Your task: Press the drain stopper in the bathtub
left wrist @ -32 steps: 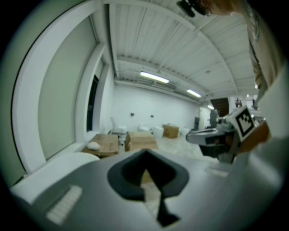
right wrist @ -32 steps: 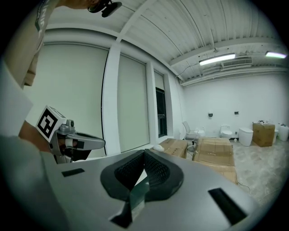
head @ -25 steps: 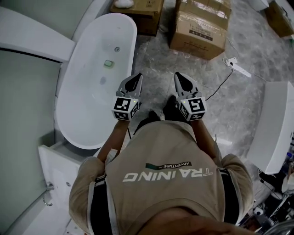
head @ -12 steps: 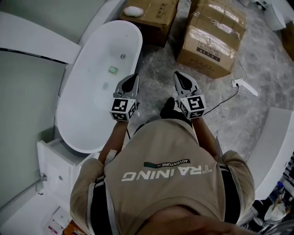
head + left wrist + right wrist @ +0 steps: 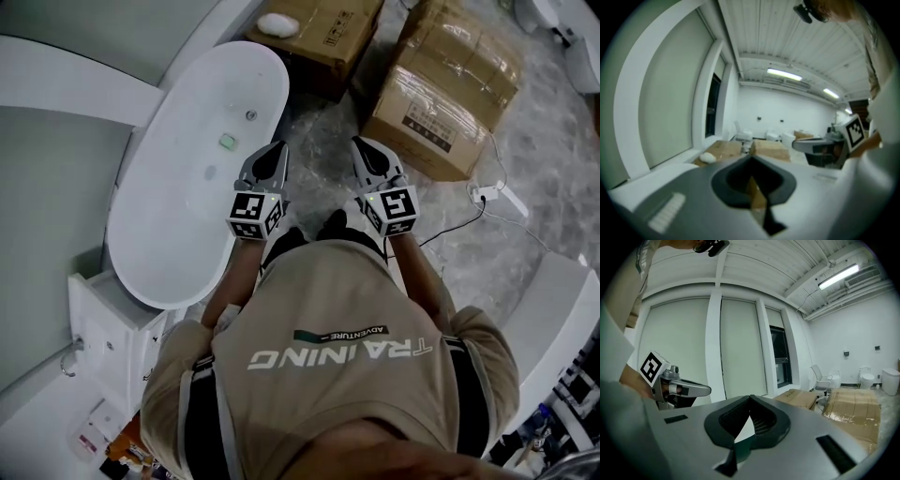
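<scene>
Both grippers had edged up toward the cardboard boxes. The left gripper hung just off the bathtub's near rim, with the right gripper beside it over the floor. Each had its jaws closed and empty. The drain stopper lay mid-tub, apart from both.

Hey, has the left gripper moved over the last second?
Yes, slightly forward: the left gripper is now almost level with the green object in the bathtub, which it trailed before.
</scene>
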`<state>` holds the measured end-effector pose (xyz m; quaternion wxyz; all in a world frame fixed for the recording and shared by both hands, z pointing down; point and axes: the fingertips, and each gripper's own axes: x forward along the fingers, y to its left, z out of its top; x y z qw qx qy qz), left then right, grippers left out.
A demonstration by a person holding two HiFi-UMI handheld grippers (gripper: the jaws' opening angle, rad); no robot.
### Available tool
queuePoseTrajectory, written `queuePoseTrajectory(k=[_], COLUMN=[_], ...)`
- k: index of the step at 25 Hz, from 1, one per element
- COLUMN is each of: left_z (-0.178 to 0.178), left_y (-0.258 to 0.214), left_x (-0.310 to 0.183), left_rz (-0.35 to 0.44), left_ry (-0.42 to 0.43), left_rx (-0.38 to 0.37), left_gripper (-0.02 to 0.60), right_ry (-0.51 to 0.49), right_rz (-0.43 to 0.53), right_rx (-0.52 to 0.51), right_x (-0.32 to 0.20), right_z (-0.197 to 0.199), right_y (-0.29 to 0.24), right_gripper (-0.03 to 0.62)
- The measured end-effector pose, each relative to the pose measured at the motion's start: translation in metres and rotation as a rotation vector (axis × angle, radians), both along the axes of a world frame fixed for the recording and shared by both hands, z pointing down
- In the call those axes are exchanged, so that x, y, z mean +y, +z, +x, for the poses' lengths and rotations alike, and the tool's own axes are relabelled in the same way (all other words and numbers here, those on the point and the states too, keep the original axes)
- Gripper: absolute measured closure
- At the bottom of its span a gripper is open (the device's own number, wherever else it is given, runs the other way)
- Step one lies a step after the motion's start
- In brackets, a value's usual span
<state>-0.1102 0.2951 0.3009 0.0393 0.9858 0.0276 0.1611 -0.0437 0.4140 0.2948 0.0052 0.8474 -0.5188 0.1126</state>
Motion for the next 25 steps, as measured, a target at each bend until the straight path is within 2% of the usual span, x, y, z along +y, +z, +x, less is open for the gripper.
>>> queuePoseTrajectory(k=[9, 16, 21, 25], left_z=[0.045, 0.107, 0.152, 0.170], left_y=[0.014, 0.021, 0.020, 0.012], left_x=[-0.017, -0.051, -0.100, -0.147], left_rz=[-0.011, -0.024, -0.019, -0.001], left_ry=[-0.025, -0.002, -0.007, -0.041], left_rx=[-0.037, -0.002, -0.001, 0.016], left_gripper=[0.580, 0.578, 0.578, 0.580], right_ry=[-0.029, -0.019, -0.041, -0.091], right_rz=[-0.014, -0.026, -0.038, -0.028], right_rx=[-0.030, 0.001, 0.024, 0.055], right_x=[-0.021, -0.049, -0.099, -0.147], right_z=[0.046, 0.100, 0.145, 0.167], right_y=[0.011, 0.010, 0.001, -0.010], right_gripper=[0.585, 0.585, 0.585, 0.585])
